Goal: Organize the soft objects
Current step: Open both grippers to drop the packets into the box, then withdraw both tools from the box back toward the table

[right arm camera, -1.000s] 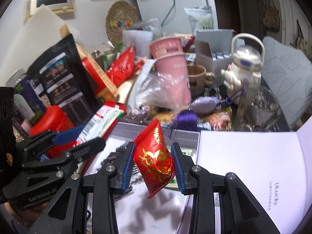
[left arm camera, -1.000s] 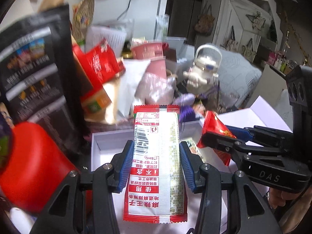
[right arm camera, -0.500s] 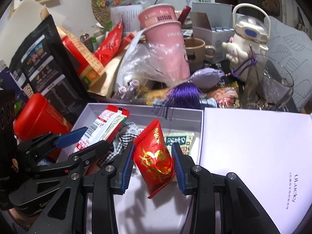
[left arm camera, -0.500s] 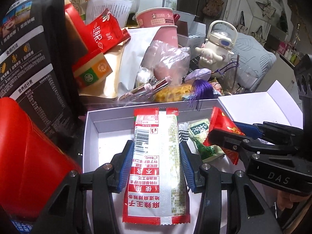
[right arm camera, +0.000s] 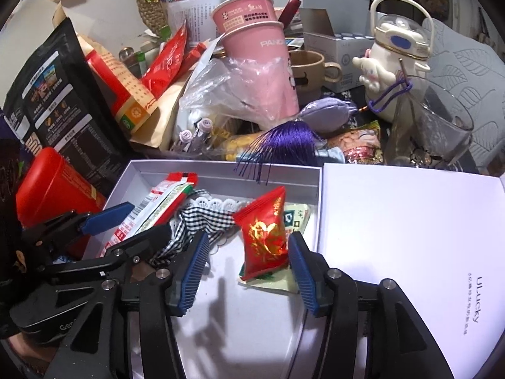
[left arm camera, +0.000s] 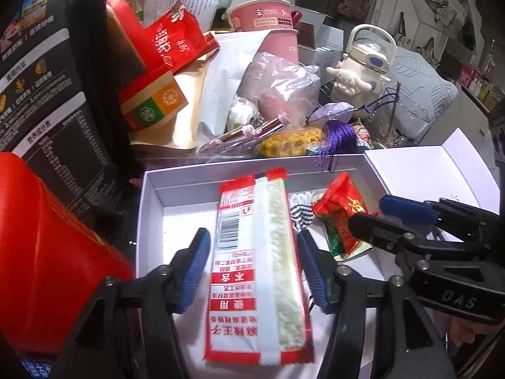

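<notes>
Blue-padded fingers of the left hand-held gripper (left arm camera: 254, 268) are opening, and the long red and white snack packet with a barcode (left arm camera: 257, 262) lies between them with a clear gap at each side, so the pads do not press it. In the same way the right hand-held gripper (right arm camera: 247, 273) is opening around the small red foil pouch with gold print (right arm camera: 266, 233); its pads also stand apart from the pouch.

I judge that the step in hand is the release: both soft packets are being let go inside the white cardboard box (right arm camera: 221, 175). The next move calls for lifting both tools straight back without catching a packet edge on a pad, then reaching for another soft thing from the pile behind.

Inside the box, the long packet is on the left side, with its far end near the back wall. The red pouch leans on a pale green sachet (right arm camera: 295, 221) toward the right wall. Between the two packets lies a black and white checked cloth with lace trim (right arm camera: 202, 218). The purple tassel (right arm camera: 281, 143) hangs over the back rim of the box. The white box lid (right arm camera: 410, 237) lies just beside the box on the right. Behind, the surface is crowded with pink paper cups (right arm camera: 262, 53), bags and a red canister (right arm camera: 53, 186).
</notes>
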{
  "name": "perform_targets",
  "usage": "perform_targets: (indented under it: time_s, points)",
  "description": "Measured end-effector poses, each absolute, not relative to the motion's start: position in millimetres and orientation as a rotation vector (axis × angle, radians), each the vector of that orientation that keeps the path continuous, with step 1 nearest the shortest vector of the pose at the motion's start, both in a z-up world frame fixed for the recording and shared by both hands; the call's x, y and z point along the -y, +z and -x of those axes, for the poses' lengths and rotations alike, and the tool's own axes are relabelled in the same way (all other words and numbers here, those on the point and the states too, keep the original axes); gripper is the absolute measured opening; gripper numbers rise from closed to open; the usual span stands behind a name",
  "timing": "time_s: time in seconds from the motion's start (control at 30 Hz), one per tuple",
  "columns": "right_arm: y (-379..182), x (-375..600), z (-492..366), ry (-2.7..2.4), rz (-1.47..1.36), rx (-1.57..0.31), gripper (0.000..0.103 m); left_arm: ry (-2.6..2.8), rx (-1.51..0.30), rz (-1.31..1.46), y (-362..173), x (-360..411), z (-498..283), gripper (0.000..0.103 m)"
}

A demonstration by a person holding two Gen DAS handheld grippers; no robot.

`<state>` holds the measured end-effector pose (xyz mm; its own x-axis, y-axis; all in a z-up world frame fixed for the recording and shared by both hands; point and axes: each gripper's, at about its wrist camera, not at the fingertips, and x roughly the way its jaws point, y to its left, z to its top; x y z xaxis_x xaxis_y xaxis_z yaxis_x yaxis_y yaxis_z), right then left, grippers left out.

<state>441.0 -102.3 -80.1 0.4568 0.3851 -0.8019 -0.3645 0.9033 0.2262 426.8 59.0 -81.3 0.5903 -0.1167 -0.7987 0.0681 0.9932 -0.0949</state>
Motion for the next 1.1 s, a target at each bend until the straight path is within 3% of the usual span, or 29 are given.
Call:
perform_targets:
  time_s: [0.13, 1.1]
  points:
    - [-73, 104, -437, 0.453, -0.016, -0.975, 0.053, -0.082, -0.909, 0.042, -73, -59, -422, 0.068]
    - [50, 138, -332, 0.414, 0.02, -0.684, 0.053, -0.076, -0.618, 0.01, 55, -39, -316, 0.068]
